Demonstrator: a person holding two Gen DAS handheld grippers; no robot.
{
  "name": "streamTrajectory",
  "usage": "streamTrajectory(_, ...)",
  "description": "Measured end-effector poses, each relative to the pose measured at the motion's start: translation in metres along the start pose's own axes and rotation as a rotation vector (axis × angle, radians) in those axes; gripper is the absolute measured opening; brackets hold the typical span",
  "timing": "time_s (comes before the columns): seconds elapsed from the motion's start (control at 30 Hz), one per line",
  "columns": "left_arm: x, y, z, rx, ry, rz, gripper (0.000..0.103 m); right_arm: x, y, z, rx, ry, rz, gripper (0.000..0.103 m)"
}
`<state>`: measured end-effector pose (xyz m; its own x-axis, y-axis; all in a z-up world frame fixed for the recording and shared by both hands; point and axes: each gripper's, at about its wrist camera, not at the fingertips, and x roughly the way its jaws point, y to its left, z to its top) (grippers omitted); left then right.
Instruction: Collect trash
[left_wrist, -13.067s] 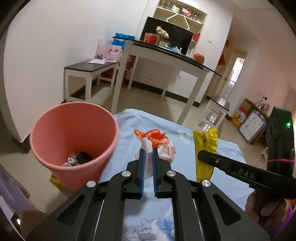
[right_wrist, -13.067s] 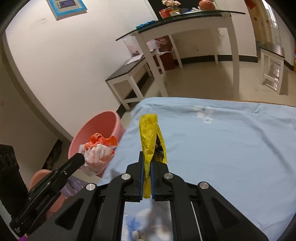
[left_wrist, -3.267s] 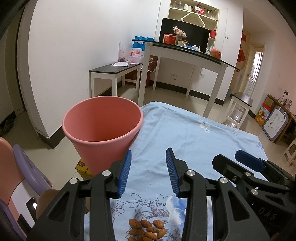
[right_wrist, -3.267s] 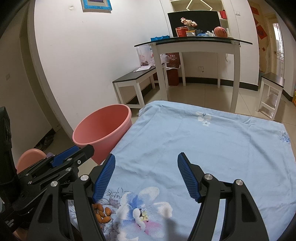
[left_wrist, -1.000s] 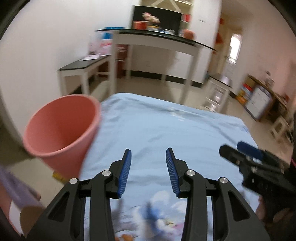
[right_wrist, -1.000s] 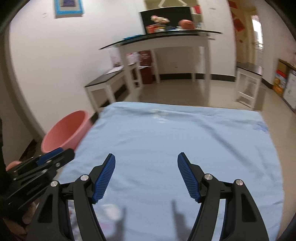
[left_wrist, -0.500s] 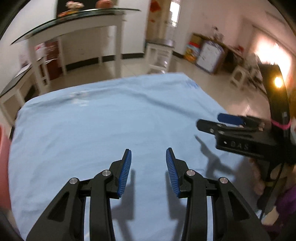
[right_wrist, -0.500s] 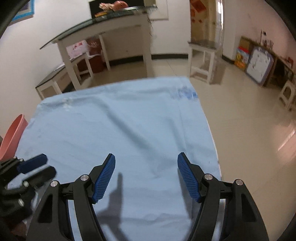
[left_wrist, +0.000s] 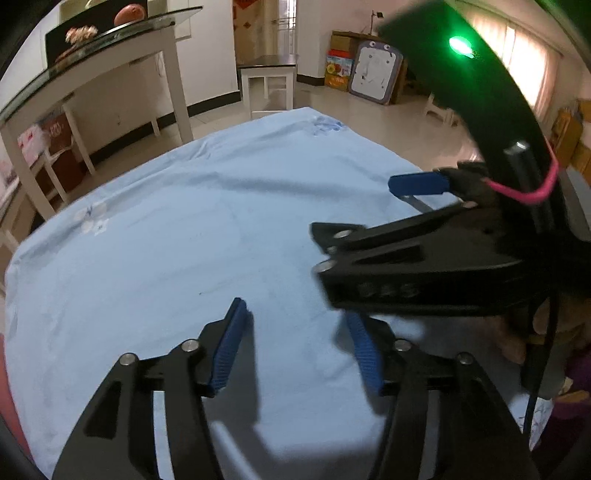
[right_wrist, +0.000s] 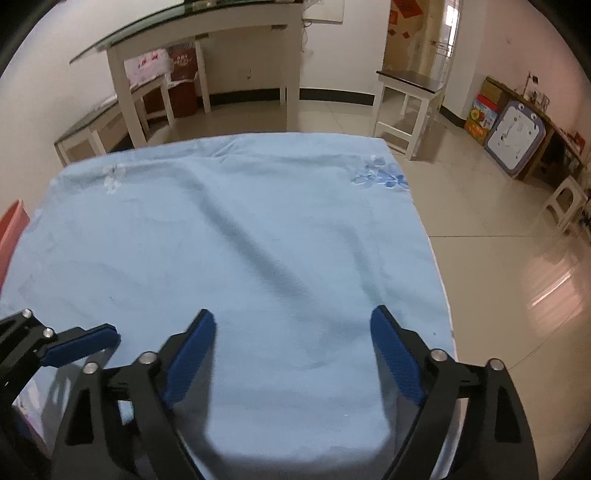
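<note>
Trash: none visible on blue cloth (right_wrist: 258, 229) covering table. Pink bin (right_wrist: 11, 225) only sliver at left edge in right wrist view. Left tongs (left_wrist: 295, 332) moderately apart, empty. Right tongs (right_wrist: 291, 343) wide, empty. Judgement: collecting looks done or near done; sweep both views slowly over cloth before finishing. Right tongs cross close above left tongs — separate before moving. Cloth's right edge drops to tiled floor (right_wrist: 498, 221); open room there.

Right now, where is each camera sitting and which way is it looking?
Left wrist: rides the open left gripper, looking across the blue sheet; the right gripper and hand show.
Right wrist: rides the open right gripper, facing the sheet and stool; the left gripper's tip shows.
Shared: sheet, long table.
</note>
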<state>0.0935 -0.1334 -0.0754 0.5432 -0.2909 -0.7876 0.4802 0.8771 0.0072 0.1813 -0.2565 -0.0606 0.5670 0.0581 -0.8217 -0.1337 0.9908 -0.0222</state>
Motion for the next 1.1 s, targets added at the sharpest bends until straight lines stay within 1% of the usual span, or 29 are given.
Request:
streamTrajectory(0.03, 0.000, 0.001, 0.000, -0.008, 0.002, -0.005, 0.060, 0.001, 0.001, 0.000, 0.001, 0.002, 0.003, 0.090)
streamTrajectory(0.07, 0.001, 0.003, 0.001, -0.014, 0.003, -0.018, 0.064, 0.002, 0.002, 0.001, -0.003, 0.005, 0.003, 0.091)
streamTrajectory(0.13, 0.001, 0.001, 0.002, 0.001, 0.006, -0.020, 0.067, 0.003, 0.003, 0.002, -0.004, 0.006, 0.001, 0.091)
streamTrajectory(0.23, 0.000, 0.002, 0.001, -0.006, 0.006, -0.025, 0.067, 0.001, 0.003, 0.000, 0.014, 0.005, -0.015, 0.091)
streamTrajectory(0.3, 0.001, 0.001, 0.003, 0.005, 0.008, -0.023, 0.069, 0.000, 0.002, -0.001, 0.022, 0.005, -0.017, 0.091)
streamTrajectory(0.33, 0.003, 0.000, 0.004, 0.008, 0.010, -0.023, 0.072, 0.000, 0.001, -0.001, 0.022, 0.005, -0.017, 0.091)
streamTrajectory(0.4, 0.008, 0.003, 0.007, -0.010, 0.021, 0.000, 0.083, 0.001, 0.003, -0.002, 0.020, 0.006, -0.018, 0.094)
streamTrajectory(0.43, 0.010, 0.008, 0.007, -0.042, 0.032, 0.006, 0.090, 0.001, 0.004, -0.002, 0.016, 0.009, -0.014, 0.095)
streamTrajectory(0.47, 0.011, 0.010, 0.008, -0.053, 0.035, 0.003, 0.092, 0.001, 0.004, -0.002, 0.015, 0.009, -0.013, 0.095)
streamTrajectory(0.67, 0.012, 0.007, 0.009, -0.049, 0.036, 0.011, 0.093, 0.002, 0.008, -0.002, 0.009, 0.013, -0.010, 0.097)
streamTrajectory(1.1, 0.012, 0.007, 0.009, -0.049, 0.036, 0.011, 0.093, 0.002, 0.006, -0.004, 0.010, 0.013, -0.009, 0.097)
